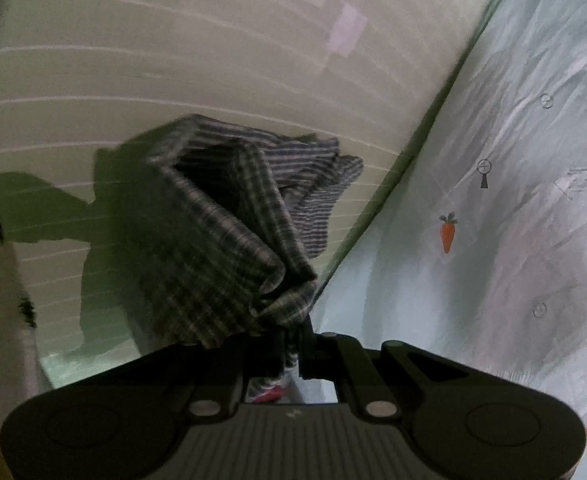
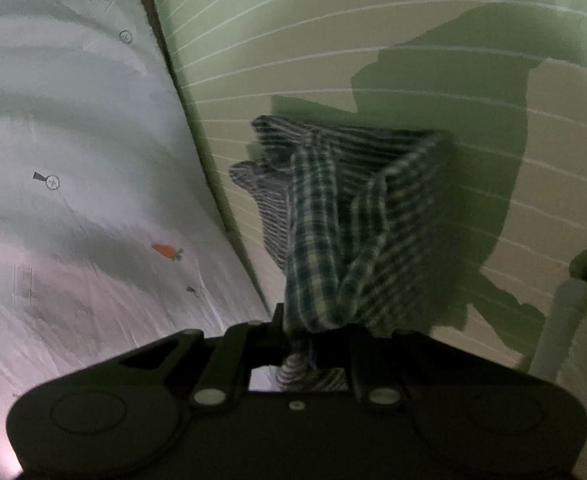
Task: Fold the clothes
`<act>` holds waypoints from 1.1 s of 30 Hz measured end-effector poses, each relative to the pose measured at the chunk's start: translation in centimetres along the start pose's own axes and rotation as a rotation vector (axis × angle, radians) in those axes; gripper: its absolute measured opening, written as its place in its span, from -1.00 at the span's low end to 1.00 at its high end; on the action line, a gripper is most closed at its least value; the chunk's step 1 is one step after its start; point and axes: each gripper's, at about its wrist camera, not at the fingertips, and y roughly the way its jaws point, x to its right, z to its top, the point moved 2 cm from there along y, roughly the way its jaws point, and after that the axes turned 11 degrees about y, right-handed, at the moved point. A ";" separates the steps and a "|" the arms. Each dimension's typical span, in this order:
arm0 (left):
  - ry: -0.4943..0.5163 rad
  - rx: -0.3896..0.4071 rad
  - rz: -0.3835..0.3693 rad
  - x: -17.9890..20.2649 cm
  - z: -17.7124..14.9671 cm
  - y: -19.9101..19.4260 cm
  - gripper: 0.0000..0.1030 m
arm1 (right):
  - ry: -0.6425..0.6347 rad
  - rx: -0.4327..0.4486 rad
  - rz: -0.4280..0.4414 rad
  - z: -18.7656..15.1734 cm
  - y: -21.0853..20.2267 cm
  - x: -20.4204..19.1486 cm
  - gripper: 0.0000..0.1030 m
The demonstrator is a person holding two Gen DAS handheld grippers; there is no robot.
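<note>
A: Plaid garment (image 1: 221, 248) hangs bunched at centre frame in both wrist views, held up over a pale green striped sheet (image 1: 173, 60); a carrot-print sheet (image 1: 493, 200) fills the right of the left view.

B: And the claws?

A: The left gripper (image 1: 289, 344) is closed tight on a pinch of the cloth at lower centre. The right gripper (image 2: 313, 340) is likewise clamped on fabric (image 2: 333, 220).

B: How far along?

A: Hard to judge. The cloth droops in loose folds with a gaping pocket between them, no flat, squared fold visible. It could be lifted for spreading or mid-fold; a neat fold appears to remain.
</note>
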 end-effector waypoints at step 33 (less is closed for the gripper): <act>-0.060 0.007 -0.012 3.3 2.0 3.7 -0.87 | 0.158 -0.009 -0.003 1.0 3.0 -0.9 -0.70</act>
